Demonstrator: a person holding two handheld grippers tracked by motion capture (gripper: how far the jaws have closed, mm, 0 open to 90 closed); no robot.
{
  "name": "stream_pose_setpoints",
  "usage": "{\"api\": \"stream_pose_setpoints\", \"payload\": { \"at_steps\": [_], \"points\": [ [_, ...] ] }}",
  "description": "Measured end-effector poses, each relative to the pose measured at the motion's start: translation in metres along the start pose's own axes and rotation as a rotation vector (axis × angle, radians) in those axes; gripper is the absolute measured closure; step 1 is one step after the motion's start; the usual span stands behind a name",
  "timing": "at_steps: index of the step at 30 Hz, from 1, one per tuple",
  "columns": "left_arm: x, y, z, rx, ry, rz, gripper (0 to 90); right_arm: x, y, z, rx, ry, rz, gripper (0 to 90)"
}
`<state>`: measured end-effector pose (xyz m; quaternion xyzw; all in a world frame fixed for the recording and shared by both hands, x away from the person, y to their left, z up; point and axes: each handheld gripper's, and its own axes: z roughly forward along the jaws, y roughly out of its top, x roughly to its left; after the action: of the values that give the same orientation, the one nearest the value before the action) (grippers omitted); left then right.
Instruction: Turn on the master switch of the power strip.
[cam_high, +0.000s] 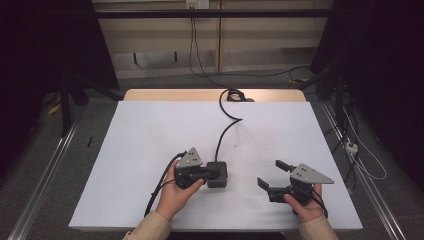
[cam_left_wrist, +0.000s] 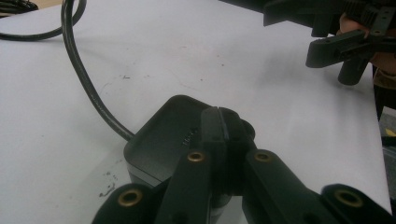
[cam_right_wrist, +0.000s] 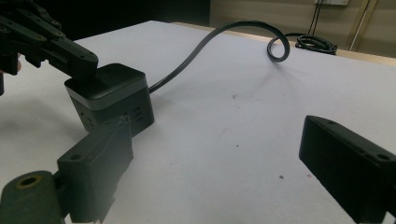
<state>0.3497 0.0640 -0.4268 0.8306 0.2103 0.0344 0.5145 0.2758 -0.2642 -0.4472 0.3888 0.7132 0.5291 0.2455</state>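
Power cube (cam_high: 218, 174) on the surface (cam_high: 150, 140): left gripper (cam_high: 212, 173) fingers together, apparently resting atop it; right gripper (cam_high: 268, 176) fingers apart, empty, beside it.

Power cube (cam_high: 218, 174): matt dark plastic, smooth top. Its cable (cam_high: 226, 131): black rubbery sheath, slight sheen. Table sheet (cam_high: 150, 130): matt white, smooth, few dark specks. Gripper plate (cam_high: 311, 174), lower right: dull grey metal. Table edge (cam_high: 175, 94), upper centre: pale wood.

White table (cam_high: 150, 130), black power cube (cam_high: 218, 174), its cable (cam_high: 226, 131)
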Motion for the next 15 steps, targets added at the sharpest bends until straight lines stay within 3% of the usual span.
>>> {"api": "stream_pose_setpoints", "payload": {
  "at_steps": [6,15],
  "points": [
    [0.0009,-0.0012,-0.0001,-0.009,-0.012,-0.008,89.5,-0.0004,0.0004,-0.0004,-0.006,0.0,0.001,9.5],
    [0.0018,-0.0008,-0.0027,-0.031,-0.004,-0.045,75.5,-0.0003,0.0007,0.0008,-0.006,0.002,0.001,9.5]
  ]
}}
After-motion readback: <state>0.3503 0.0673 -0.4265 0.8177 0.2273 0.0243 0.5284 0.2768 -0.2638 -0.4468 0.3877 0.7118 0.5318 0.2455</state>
